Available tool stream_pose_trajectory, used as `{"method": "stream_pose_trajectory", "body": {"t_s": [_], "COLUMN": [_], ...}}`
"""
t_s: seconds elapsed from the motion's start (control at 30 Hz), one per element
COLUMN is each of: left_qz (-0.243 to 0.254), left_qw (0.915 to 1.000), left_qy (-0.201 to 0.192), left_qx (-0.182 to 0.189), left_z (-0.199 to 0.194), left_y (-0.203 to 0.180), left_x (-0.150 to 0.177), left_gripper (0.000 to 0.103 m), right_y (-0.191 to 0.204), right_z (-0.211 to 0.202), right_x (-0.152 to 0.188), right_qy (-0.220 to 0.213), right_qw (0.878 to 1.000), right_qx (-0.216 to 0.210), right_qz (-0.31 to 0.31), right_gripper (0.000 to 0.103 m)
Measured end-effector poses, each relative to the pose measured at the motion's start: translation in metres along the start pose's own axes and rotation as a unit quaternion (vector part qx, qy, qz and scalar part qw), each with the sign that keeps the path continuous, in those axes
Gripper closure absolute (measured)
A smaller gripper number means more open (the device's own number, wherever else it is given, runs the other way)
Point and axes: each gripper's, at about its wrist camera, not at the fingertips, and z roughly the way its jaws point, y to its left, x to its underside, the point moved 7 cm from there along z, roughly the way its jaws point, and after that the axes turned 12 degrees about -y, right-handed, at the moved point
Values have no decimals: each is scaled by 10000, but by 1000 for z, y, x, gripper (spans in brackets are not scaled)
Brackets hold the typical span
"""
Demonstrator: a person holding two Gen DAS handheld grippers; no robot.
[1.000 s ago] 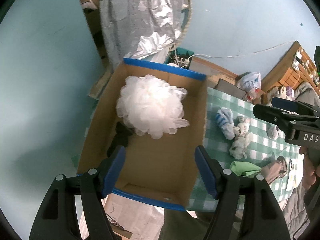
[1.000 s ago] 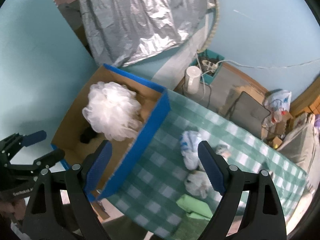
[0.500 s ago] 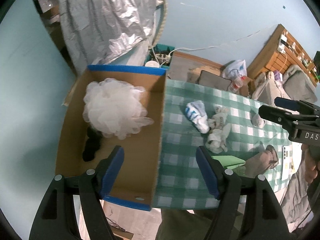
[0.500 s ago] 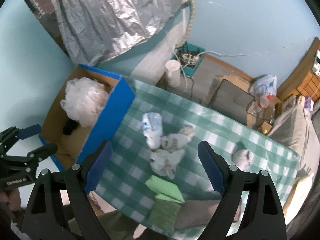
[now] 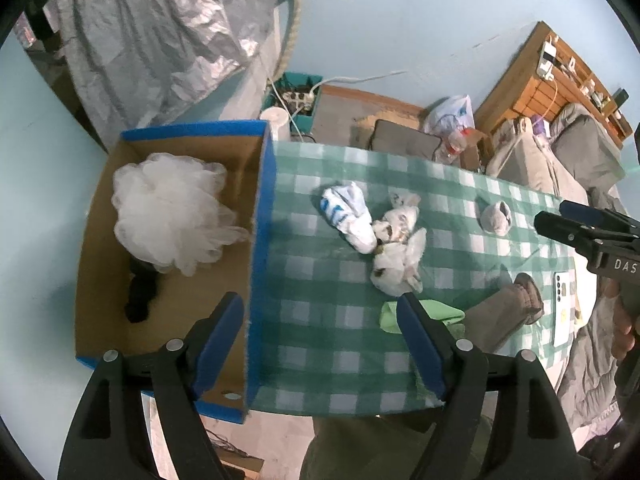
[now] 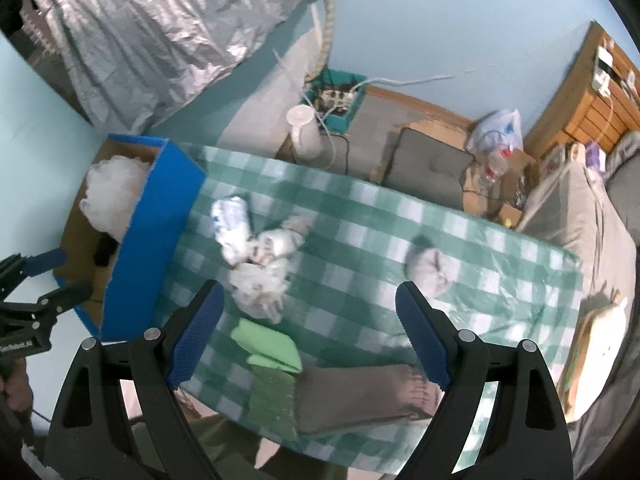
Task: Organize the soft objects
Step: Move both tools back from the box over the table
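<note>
A cardboard box with blue edges (image 5: 259,240) (image 6: 156,224) stands at the left end of a green checked table (image 5: 320,280). In it lie a white mesh pouf (image 5: 168,216) (image 6: 112,196) and a dark cloth (image 5: 140,292). On the table lie a white and blue sock (image 5: 348,212) (image 6: 232,220), white crumpled cloths (image 5: 396,252) (image 6: 264,272), a grey ball-like soft thing (image 5: 496,218) (image 6: 430,268), a green cloth (image 5: 420,314) (image 6: 268,344) and a brown towel (image 5: 504,312) (image 6: 360,396). My left gripper (image 5: 320,340) is open and empty above the box's right wall. My right gripper (image 6: 308,328) is open and empty above the table.
A phone (image 5: 562,308) lies at the table's right end. Behind the table are a white jug (image 6: 304,128), a teal crate with a power strip (image 6: 340,96), a grey cushion (image 6: 428,168) and a wooden shelf (image 5: 552,80). Silver foil sheeting (image 6: 140,40) hangs at the back left.
Both grippers have moved right, away from the box and over the table. More of the table's soft things show now. Both stay open and empty.
</note>
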Motion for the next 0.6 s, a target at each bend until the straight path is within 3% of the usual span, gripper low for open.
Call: {"method": "stream_pose_trajectory", "body": {"t_s": [0.6], "left_qz": [246], "left_qw": [9987], "left_qy": [420], "left_qx": [-131], "left_z": [42], "left_y": [-27], "left_x": [5], "left_gripper": [23], "right_y": [-65], "right_z": [0], "right_x": [19], "right_qy": [83], "right_qw": [9990], "right_qx": [217], "right_qz": [382], "right_gripper": [16]}}
